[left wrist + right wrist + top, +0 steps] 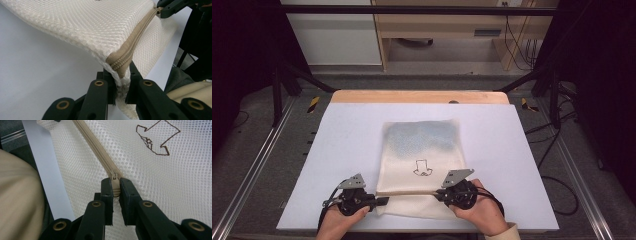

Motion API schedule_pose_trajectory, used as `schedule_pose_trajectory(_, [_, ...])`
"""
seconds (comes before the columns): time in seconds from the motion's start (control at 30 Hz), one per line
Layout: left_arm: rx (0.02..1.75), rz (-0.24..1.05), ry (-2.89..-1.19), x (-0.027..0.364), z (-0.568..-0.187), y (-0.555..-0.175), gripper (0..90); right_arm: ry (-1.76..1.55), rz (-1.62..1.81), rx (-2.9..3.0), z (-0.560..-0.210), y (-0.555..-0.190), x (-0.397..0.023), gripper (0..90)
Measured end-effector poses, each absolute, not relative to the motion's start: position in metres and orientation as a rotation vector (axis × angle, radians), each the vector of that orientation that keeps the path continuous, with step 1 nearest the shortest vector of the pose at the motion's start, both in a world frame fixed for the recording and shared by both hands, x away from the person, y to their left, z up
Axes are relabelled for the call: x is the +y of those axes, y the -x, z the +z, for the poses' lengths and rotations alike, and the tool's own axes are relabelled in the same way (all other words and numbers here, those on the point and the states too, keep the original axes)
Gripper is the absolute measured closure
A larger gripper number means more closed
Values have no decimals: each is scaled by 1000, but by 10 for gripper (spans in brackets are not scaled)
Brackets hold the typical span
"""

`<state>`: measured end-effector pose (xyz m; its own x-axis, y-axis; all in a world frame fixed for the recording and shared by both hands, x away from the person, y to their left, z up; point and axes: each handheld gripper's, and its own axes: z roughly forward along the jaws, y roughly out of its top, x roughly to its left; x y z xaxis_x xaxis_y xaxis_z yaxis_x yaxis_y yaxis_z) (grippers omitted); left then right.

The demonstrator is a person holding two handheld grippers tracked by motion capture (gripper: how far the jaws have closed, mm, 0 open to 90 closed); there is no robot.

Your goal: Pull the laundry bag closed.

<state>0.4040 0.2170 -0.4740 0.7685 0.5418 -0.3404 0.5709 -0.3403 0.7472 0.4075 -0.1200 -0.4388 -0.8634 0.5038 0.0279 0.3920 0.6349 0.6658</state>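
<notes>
On the white table a cream mesh bag lies flat near the front edge, something blue-grey showing through its far half. Across its near end runs a tan zipper. Up close, the left gripper clamps the zipper's end with the fabric, while the right gripper pinches the zipper pull. A brown arrow-like drawing marks the mesh.
</notes>
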Motion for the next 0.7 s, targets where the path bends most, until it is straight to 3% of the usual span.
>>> schedule_pose_trajectory(0.7, [841, -40, -2007, 219, -473, -405, 823, -758, 1053, 2678, -439, -405, -128, 819])
